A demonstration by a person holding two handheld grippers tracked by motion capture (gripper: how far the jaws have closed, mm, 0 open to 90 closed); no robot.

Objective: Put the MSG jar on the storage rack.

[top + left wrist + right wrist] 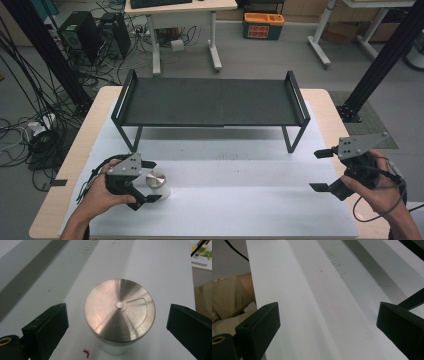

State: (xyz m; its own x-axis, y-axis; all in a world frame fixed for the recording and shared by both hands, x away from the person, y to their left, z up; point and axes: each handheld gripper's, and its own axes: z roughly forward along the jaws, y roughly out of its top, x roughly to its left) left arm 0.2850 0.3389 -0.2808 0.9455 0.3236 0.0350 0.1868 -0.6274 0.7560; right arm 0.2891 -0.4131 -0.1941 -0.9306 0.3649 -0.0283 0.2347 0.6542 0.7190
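White sheet covers the counter (240,210); workshop floor, cables and desks lie beyond. Near edge, left side: left gripper (148,181) straddles a cup (157,185), fingers apart, one on each side, neither touching it as far as the left gripper view shows. Near edge, right side: right gripper (323,170) hangs over bare sheet, fingers wide apart, nothing between.

Step in hand, judged: closing on the cup. Do it well by keeping the cup centred between the fingers, gripping the white wall below the lid, closing gently so it stays upright.

Cup: upright, white body, round brushed-metal lid (119,309) with a small centre stud and an arc-shaped groove.

Far half: black rack (210,102), empty, well apart from the cup.
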